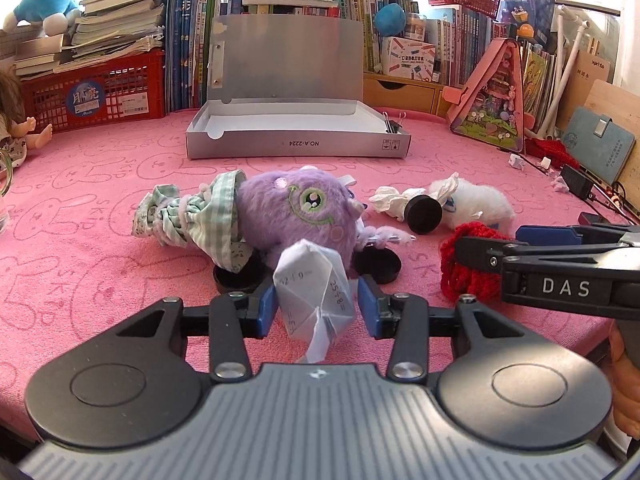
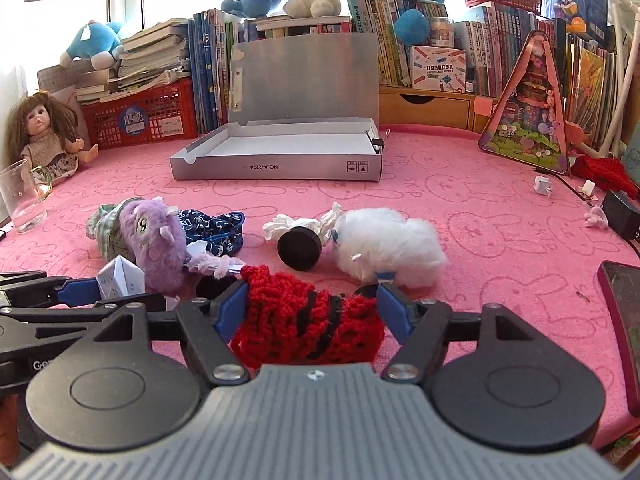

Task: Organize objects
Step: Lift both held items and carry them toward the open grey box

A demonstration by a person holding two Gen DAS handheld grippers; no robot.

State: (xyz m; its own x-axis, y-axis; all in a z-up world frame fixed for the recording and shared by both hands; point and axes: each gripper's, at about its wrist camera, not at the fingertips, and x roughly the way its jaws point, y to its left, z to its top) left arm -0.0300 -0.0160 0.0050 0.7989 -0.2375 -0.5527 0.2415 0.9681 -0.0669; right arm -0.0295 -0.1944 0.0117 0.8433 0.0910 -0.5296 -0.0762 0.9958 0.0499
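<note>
Left wrist view: purple plush toy (image 1: 296,208) fronts the silver box (image 1: 298,142).

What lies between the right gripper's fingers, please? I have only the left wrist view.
Observer: A red knitted piece with black stripes; whether the right gripper presses it, I cannot tell.
Operator: Thanks. Is anything hidden behind the purple plush?
Observer: Yes, a dark blue patterned cloth lies against its far side.
Operator: Anything at the near right edge?
Observer: A dark red flat case lies there on the pink mat.
</note>
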